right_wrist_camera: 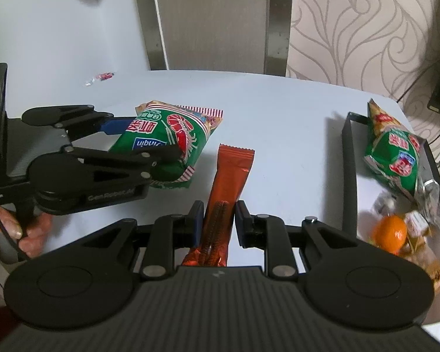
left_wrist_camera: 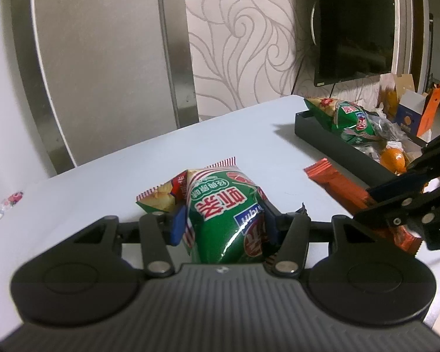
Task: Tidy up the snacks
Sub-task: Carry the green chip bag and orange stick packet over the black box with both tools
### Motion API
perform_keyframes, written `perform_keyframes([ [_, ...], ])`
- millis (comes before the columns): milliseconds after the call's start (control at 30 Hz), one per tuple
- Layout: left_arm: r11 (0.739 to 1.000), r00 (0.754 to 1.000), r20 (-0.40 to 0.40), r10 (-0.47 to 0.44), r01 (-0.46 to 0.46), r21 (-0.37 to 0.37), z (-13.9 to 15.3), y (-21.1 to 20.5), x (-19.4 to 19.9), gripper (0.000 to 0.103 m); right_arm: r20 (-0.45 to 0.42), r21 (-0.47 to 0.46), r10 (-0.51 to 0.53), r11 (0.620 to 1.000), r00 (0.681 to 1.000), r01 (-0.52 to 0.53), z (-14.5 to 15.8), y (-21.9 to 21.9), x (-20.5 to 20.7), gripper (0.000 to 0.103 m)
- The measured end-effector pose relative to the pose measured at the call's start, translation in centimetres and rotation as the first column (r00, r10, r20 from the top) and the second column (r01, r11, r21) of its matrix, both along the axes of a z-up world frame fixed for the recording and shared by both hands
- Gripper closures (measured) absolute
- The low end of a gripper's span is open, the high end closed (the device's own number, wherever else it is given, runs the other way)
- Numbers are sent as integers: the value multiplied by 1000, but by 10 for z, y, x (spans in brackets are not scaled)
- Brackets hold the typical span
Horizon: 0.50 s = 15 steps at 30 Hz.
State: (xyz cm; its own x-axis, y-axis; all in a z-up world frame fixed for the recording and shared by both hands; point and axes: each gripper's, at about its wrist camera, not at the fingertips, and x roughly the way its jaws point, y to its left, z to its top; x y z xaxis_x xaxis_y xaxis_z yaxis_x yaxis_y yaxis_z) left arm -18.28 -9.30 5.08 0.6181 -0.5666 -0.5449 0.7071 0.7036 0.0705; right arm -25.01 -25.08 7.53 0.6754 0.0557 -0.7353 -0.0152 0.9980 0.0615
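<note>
The left claw (left_wrist_camera: 224,223) is clamped on a green shrimp-cracker bag (left_wrist_camera: 223,220), its blue pads (left_wrist_camera: 179,224) pressing the bag's sides, held above the pale table (left_wrist_camera: 102,182). The right claw (right_wrist_camera: 218,223) is clamped on an orange cookie packet (right_wrist_camera: 227,182), which sticks out forward between its pads. To the right a black tray (right_wrist_camera: 349,161) on the table holds a second green bag (right_wrist_camera: 396,158), a mandarin (right_wrist_camera: 388,231) and small wrapped sweets. A stray candy (right_wrist_camera: 104,76) lies at the table's far left edge
</note>
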Motion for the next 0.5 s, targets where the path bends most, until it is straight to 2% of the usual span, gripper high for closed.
perform_keyframes([
  [500, 999, 999, 28, -39, 39, 10, 8, -25, -26, 48, 55, 6, -20, 1000, 998, 20, 21, -7, -44, 76],
])
